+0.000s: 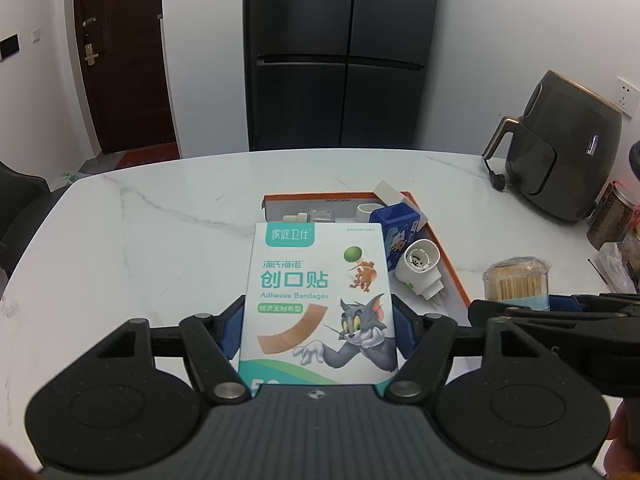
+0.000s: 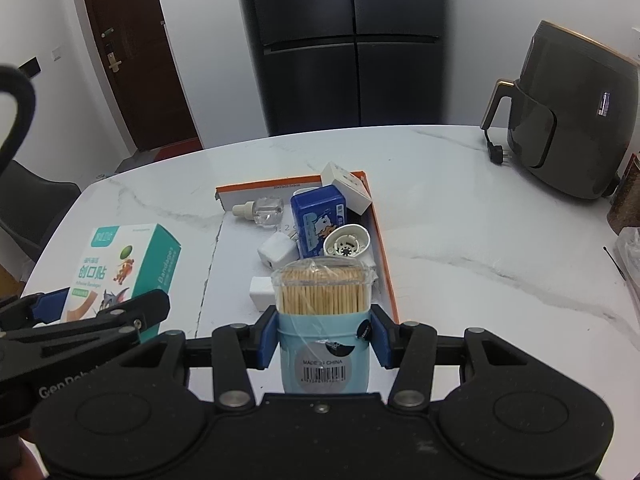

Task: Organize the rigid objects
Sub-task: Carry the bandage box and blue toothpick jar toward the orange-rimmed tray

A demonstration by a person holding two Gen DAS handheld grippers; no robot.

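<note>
My left gripper (image 1: 318, 330) is shut on a white and teal box of adhesive bandages (image 1: 320, 300), its blue pads pressing both sides; the right wrist view shows the same bandage box (image 2: 120, 268) at the left. My right gripper (image 2: 324, 340) is shut on a light blue toothpick jar (image 2: 324, 320) with a clear lid, held just in front of an orange-edged shallow tray (image 2: 382, 248). The toothpick jar (image 1: 516, 278) also shows at the right of the left wrist view. In the tray lie a blue box (image 2: 318, 220), a white plug-in device (image 2: 346, 242), a clear bottle (image 2: 264, 210) and white adapters (image 2: 276, 256).
A dark air fryer (image 2: 568, 120) with its plug and cord stands at the back right of the white marble table (image 2: 460, 200). Jars (image 1: 612, 220) sit at the right edge. A black fridge (image 2: 344, 40) and a brown door stand behind, a dark chair (image 2: 32, 208) at left.
</note>
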